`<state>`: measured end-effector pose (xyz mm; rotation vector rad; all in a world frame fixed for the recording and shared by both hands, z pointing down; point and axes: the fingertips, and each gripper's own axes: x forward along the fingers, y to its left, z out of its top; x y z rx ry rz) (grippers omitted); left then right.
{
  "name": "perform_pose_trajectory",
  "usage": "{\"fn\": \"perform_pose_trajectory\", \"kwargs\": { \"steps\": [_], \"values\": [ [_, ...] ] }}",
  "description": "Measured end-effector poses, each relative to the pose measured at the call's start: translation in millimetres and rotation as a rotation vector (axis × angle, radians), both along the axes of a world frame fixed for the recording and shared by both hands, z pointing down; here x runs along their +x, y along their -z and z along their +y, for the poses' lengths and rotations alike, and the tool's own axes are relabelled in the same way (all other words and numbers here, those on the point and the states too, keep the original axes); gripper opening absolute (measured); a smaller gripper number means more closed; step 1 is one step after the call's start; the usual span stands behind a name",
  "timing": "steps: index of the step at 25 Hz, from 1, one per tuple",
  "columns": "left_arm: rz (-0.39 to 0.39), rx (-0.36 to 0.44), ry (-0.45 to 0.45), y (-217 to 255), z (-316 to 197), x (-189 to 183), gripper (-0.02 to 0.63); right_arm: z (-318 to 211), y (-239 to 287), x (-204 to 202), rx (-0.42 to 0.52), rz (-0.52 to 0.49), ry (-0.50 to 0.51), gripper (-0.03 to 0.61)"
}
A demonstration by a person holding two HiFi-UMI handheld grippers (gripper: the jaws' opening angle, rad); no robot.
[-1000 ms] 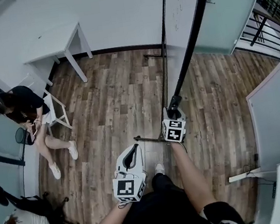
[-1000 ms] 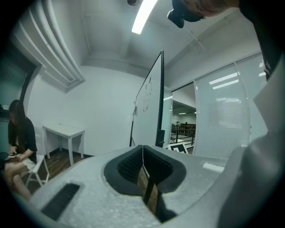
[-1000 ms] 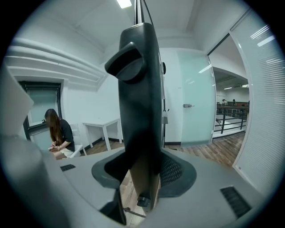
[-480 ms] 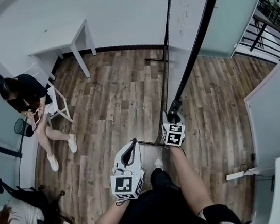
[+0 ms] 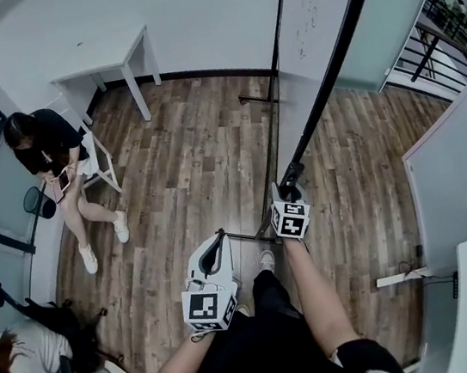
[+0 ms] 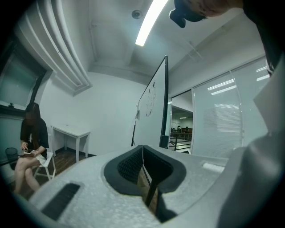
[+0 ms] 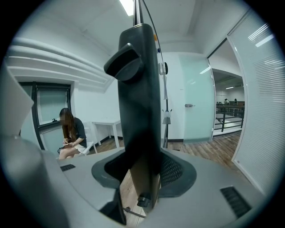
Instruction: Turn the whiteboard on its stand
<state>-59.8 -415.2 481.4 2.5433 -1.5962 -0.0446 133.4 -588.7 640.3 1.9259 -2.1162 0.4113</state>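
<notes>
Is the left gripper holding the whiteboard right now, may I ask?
No, the left gripper has its jaws shut on nothing, and the whiteboard stands apart ahead.

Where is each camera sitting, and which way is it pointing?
Head view: on the person's head, looking steeply down at the wood floor; the left gripper, right gripper, forearms and legs show.
Left gripper view: on the left gripper, looking past its shut jaws at the whiteboard, edge-on.
Right gripper view: on the right gripper, jaws clamped on the whiteboard's dark frame.
Shared: all show the whiteboard, seated person and white table.

white whiteboard (image 5: 306, 23), black frame (image 5: 327, 72); brown wood-grain floor (image 5: 186, 162)
</notes>
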Motion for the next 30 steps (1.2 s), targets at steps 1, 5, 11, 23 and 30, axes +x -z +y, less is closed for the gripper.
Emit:
{"fn": "perform_pose_trajectory", "kwargs": {
  "steps": [1,5,11,23,30],
  "values": [
    [0.002,-0.001,-0.002,0,8,-4,0.018,7,0,-3,0.002,0.001,0.0,0.184],
    [0.013,-0.002,-0.011,1,32,-20,0.018,29,2,-14,0.016,0.001,0.005,0.184],
    [0.001,-0.027,-0.018,0,62,-34,0.018,63,1,-22,0.01,-0.005,0.018,0.184],
    [0.007,-0.047,-0.038,-3,111,-32,0.018,118,-1,-32,0.016,0.003,0.04,0.184],
    [0.008,-0.048,-0.033,1,139,-37,0.018,157,4,-37,0.028,0.001,0.045,0.184]
  ]
}}
